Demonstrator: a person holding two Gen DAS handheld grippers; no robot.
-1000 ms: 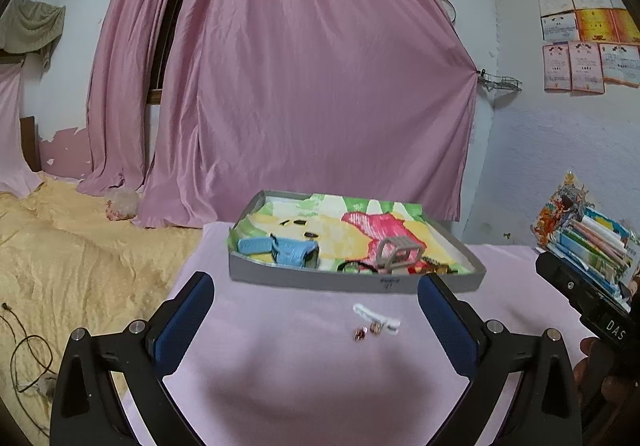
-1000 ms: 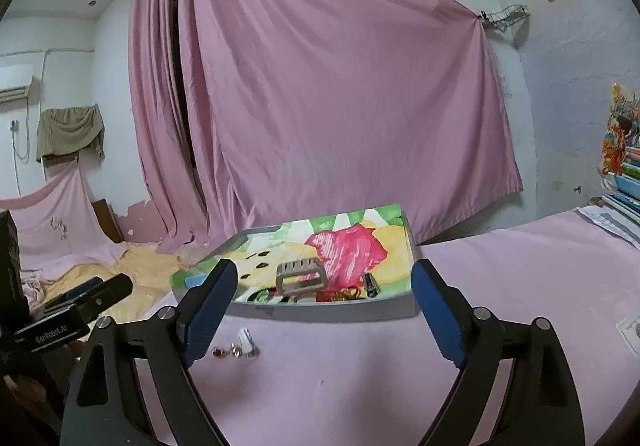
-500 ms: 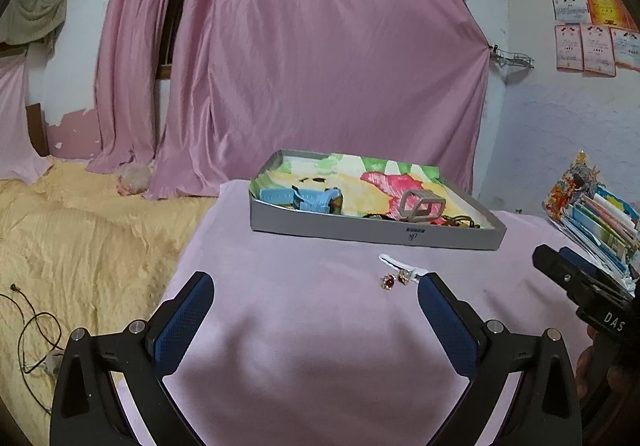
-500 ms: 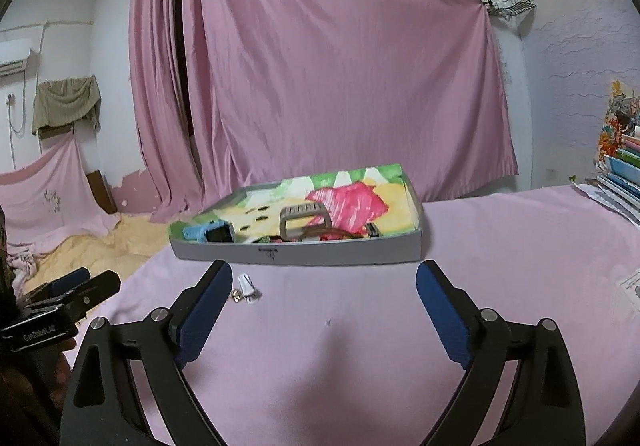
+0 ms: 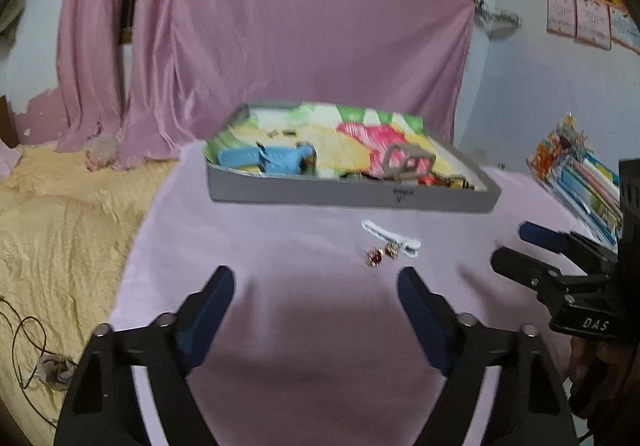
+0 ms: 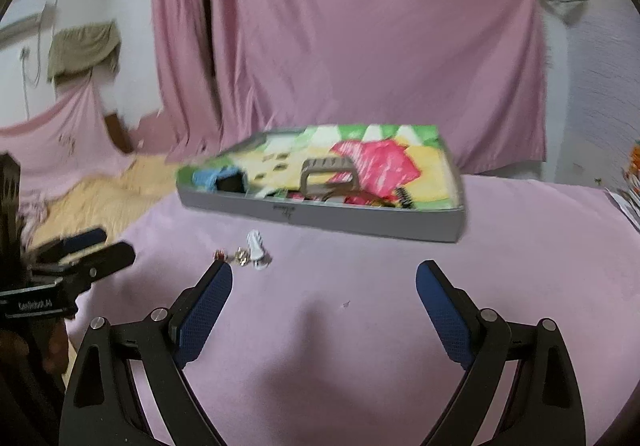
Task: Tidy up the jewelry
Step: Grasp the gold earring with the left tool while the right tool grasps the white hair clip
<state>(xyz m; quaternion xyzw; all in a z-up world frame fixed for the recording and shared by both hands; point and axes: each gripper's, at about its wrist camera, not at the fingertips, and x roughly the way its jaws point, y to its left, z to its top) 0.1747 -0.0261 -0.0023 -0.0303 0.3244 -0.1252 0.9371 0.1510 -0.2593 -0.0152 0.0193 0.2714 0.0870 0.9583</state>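
Black gripper frames, blue ribbed fingers [image 5: 208, 310], silver screws, white "DAS" lettering

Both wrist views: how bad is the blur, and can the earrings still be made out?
Left wrist: mild motion blur on the tray; earrings readable as two red-gold studs. Right wrist: heavier smear across tray and curtain; earrings just small specks. Fisheye bends both.

Both claws are coming down toward the desk [image 5: 280, 326] and closing in on the earrings [image 5: 382, 254] and the white clip [image 5: 390, 236] lying in front of the tray [image 5: 352, 195]. The left claw [image 5: 316, 296] is narrowing its gap a little, while the right claw [image 6: 324, 286] is swinging in closer beside it, with both views blurring.
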